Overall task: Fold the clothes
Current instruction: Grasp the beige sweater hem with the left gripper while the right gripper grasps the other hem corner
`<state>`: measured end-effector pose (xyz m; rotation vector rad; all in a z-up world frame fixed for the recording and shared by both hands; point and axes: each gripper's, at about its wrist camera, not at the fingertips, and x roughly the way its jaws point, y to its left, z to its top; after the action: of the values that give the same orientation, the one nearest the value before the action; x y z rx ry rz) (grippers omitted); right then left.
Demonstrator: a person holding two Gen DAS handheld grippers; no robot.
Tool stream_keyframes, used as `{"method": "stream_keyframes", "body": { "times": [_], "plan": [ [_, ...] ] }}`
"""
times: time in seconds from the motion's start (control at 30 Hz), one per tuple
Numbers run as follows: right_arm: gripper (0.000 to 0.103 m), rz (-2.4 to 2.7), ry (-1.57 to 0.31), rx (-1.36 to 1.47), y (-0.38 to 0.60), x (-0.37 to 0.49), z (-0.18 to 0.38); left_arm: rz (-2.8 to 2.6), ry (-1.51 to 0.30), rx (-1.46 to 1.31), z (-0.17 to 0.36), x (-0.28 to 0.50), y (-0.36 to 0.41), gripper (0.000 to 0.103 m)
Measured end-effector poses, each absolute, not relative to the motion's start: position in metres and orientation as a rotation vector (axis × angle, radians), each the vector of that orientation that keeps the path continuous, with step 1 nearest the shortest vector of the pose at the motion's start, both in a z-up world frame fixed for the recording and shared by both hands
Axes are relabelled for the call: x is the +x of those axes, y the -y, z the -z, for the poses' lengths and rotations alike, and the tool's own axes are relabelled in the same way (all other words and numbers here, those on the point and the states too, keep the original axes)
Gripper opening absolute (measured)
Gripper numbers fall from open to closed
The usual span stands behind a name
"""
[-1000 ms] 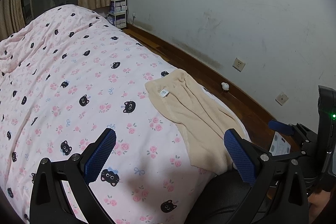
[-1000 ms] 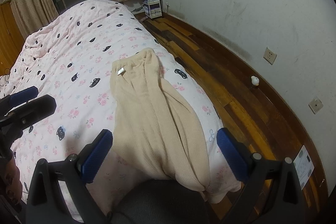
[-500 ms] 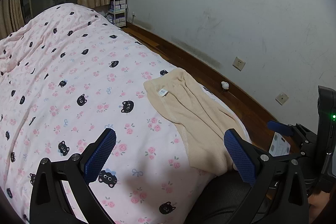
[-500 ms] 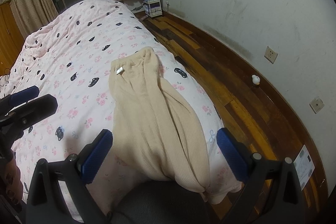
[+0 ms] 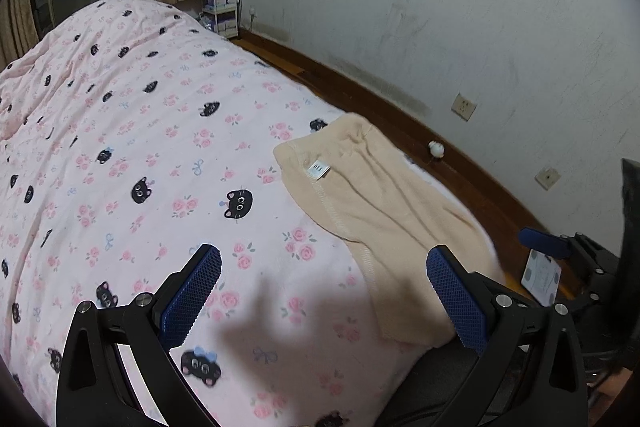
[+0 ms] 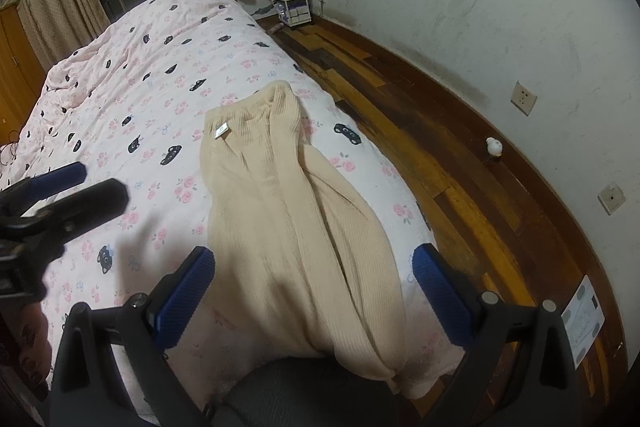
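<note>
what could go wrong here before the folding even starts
The beige ribbed knit garment lies near the edge of the pink cat-print duvet, its near end drooping over; a tug might slide it onto the wooden floor. Both the left gripper and right gripper hang open above it, so a grab could pinch duvet too.

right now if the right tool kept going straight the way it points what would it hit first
Most likely the beige garment. The right tool is open and empty, and the garment lies between its fingers, draped along the pink bedspread toward the near edge. Depth is unclear, so where on the cloth it would land is a guess.
</note>
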<state>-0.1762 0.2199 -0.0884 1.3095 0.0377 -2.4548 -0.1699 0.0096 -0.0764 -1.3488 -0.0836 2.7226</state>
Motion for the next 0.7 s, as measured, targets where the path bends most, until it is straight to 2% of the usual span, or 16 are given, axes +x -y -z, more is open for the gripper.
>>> {"method": "stream_keyframes", "body": {
  "times": [0.13, 0.2, 0.27, 0.33, 0.7],
  "plan": [
    [0.099, 2.424, -0.019, 1.291, -0.217, -0.184, 0.098, -2.707, 0.04, -1.375, 0.09, -0.191, -0.012, 0.102],
    [0.096, 2.408, -0.016, 1.295, -0.216, -0.189, 0.104, -2.688, 0.033, -1.384, 0.096, -0.204, -0.015, 0.102],
    [0.073, 2.387, -0.018, 1.319, -0.215, -0.193, 0.111, -2.663, 0.022, -1.392, 0.1, -0.214, -0.019, 0.102],
    [0.066, 2.361, -0.015, 1.355, -0.215, -0.198, 0.12, -2.64, 0.006, -1.399, 0.103, -0.226, -0.024, 0.102],
    [0.067, 2.353, -0.016, 1.336, -0.212, -0.202, 0.134, -2.582, 0.078, -1.478, 0.119, -0.297, -0.035, 0.102]
  ]
}}
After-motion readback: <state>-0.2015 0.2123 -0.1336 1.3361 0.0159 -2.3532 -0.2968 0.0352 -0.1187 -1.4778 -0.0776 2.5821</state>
